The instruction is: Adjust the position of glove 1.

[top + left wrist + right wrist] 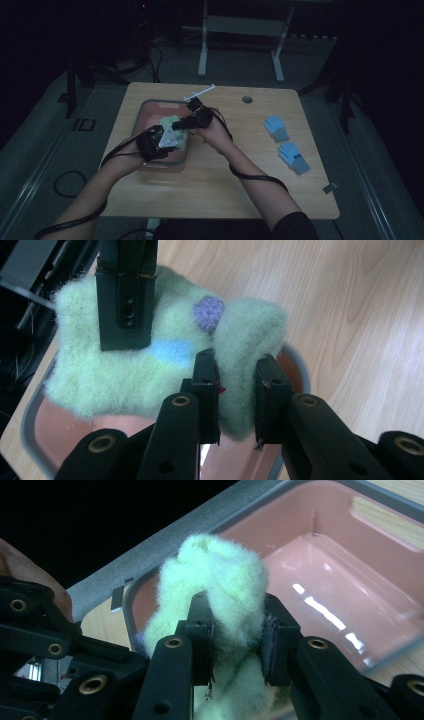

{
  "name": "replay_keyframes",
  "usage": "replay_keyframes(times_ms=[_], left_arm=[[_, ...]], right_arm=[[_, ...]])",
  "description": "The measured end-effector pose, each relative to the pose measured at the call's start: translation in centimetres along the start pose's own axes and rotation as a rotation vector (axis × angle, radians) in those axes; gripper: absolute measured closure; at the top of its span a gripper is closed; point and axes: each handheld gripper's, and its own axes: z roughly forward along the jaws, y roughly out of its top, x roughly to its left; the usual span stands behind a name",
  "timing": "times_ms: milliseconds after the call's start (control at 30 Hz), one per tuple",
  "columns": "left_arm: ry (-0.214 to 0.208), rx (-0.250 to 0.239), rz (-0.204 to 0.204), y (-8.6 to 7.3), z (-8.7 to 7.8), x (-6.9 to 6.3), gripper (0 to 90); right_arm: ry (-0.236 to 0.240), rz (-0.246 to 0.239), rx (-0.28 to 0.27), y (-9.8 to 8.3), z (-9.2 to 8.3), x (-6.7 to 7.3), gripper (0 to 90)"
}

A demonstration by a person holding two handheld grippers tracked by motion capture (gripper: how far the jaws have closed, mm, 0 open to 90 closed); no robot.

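A fuzzy pale green cloth (173, 121) hangs over a pink bin (150, 103) with a grey rim, held between both grippers. My left gripper (170, 136) comes at it from the left and my right gripper (184, 123) from the right. In the left gripper view the cloth (115, 370) shows a purple dot and a blue patch. There my left gripper (237, 385) is shut on a fold, and the right gripper's fingers (125, 305) clamp the far side. In the right gripper view my right gripper (237, 630) pinches a bunched part of the cloth (220, 565) above the bin (325, 555).
Two blue gloves (276, 127) (294, 156) lie on the right part of the wooden table (225, 185). A thin white object (201, 92) rests near the far edge behind the bin, and a round grey grommet (247, 99) sits to its right. Cables trail from both forearms.
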Motion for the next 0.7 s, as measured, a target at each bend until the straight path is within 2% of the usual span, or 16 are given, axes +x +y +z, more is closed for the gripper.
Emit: replay_keyframes(times_ms=[233, 333, 433, 467, 633, 700], left_arm=[[-0.001, 0.019, 0.005, -2.0, -0.1, 0.7, 75.4], [-0.017, 0.039, -0.001, -2.9, 1.2, 1.3, 75.4], [-0.027, 0.049, -0.007, -3.2, 1.8, 1.6, 75.3], [-0.045, 0.059, -0.013, -3.5, 2.7, 1.8, 75.3], [-0.068, 0.075, -0.022, -3.9, 4.2, 2.2, 75.2], [-0.087, 0.091, -0.013, -4.1, 5.2, 2.4, 75.2]], right_arm=[[0.028, 0.002, 0.000, 0.6, 2.2, 0.3, 70.5], [0.027, 0.002, 0.006, 0.6, 3.6, -0.2, 70.5], [0.026, 0.013, 0.010, 0.5, 4.4, -0.7, 70.5], [0.017, 0.020, 0.026, 0.4, 5.0, -1.2, 70.5], [-0.002, 0.036, 0.057, 0.0, 6.5, -2.5, 70.4], [-0.011, 0.038, 0.067, -0.2, 6.9, -2.8, 70.3]])
